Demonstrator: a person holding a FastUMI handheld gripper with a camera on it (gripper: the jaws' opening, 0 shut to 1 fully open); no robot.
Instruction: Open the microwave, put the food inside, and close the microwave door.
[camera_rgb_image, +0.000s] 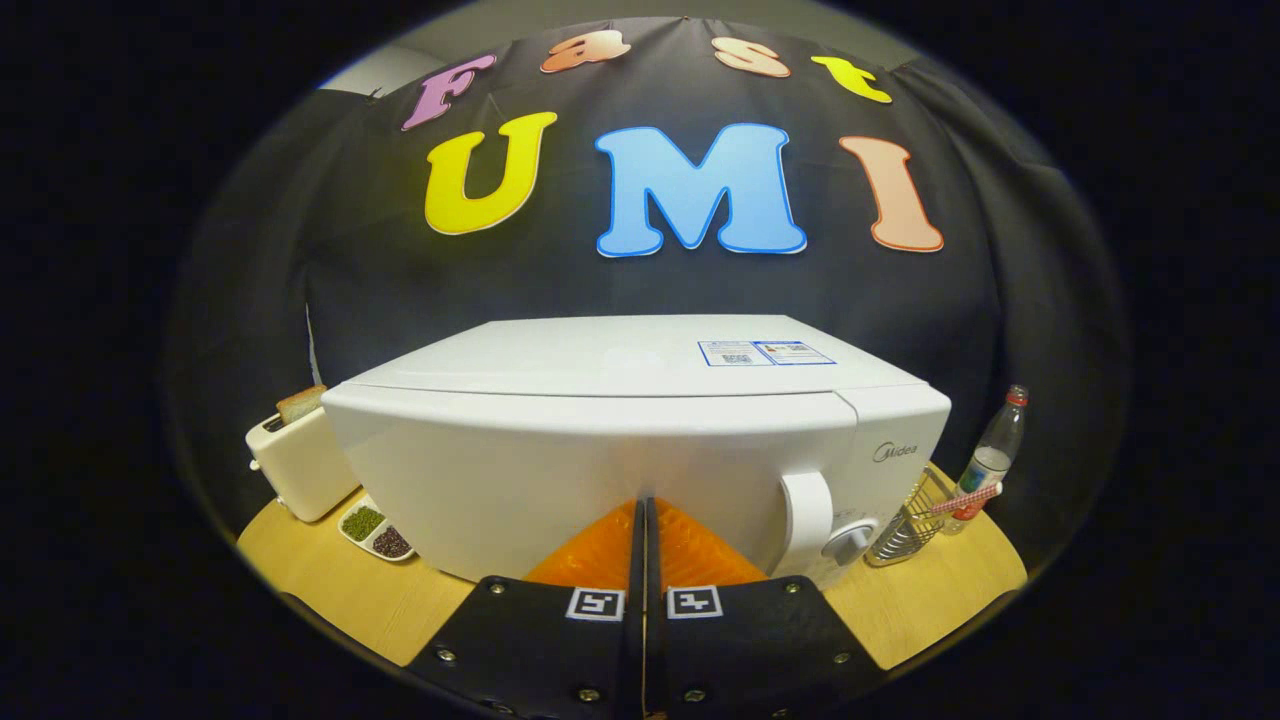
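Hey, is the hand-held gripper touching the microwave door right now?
Cannot tell. In the gripper view the hand-held gripper has its fingers closed together with nothing between them, their tips overlapping the shut microwave door, but neither contact nor a gap shows plainly.

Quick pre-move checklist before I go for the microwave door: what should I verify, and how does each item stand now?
1. Microwave door shut, ready to open: ok.
2. Door handle free of obstruction: ok.
3. Gripper open enough to take the handle: not ok; fingers closed together, holding nothing.
4. Gripper lined up with handle: not ok; handle sits right of the fingers.
5. Wire rack and bottle clear of door swing: cannot tell.
6. Food to load located: cannot tell.
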